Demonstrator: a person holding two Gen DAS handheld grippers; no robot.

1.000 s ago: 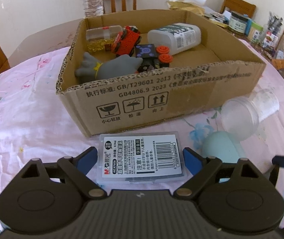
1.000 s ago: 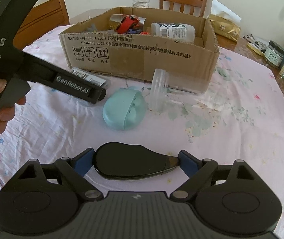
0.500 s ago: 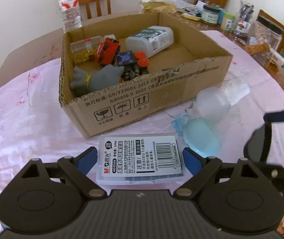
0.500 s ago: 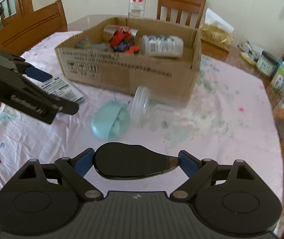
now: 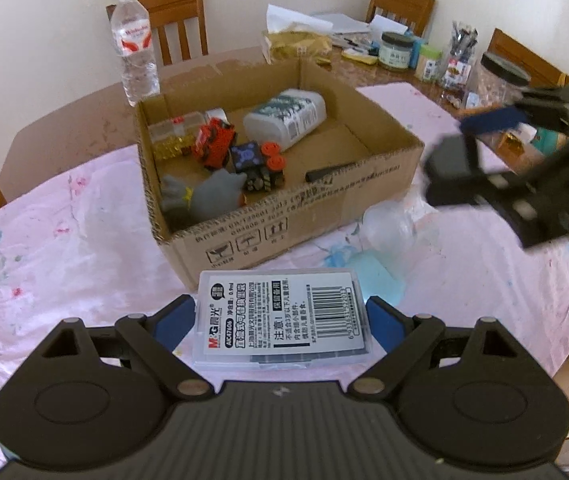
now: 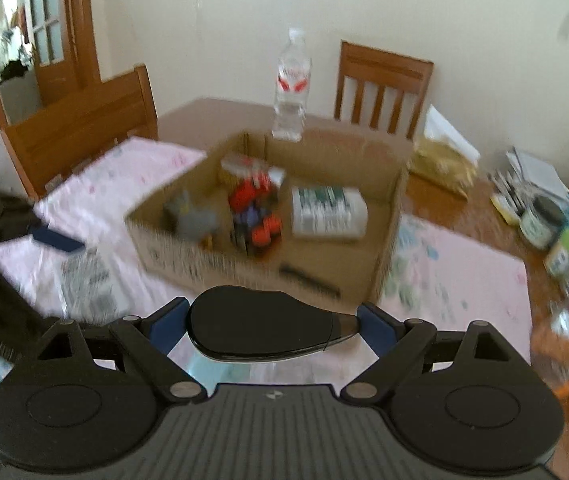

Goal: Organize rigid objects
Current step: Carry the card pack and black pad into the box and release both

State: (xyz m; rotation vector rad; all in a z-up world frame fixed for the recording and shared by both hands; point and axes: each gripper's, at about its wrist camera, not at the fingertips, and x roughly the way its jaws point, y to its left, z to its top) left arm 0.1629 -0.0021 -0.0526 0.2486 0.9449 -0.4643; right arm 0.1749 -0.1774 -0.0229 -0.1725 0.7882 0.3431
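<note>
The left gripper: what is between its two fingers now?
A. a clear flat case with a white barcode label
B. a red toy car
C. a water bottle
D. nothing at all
A: in the left wrist view the left gripper has its blue pads against both sides of the clear flat case, whose white label bears a barcode.

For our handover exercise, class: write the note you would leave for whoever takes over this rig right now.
Left gripper: shut on the clear labelled case, held above the tablecloth.
Right gripper: shut on the black teardrop-shaped object, also off the table.
Cardboard box: already holds toys and a white bottle.
Left: put both held items in, then the pale blue case and the clear cup beside the box.
</note>
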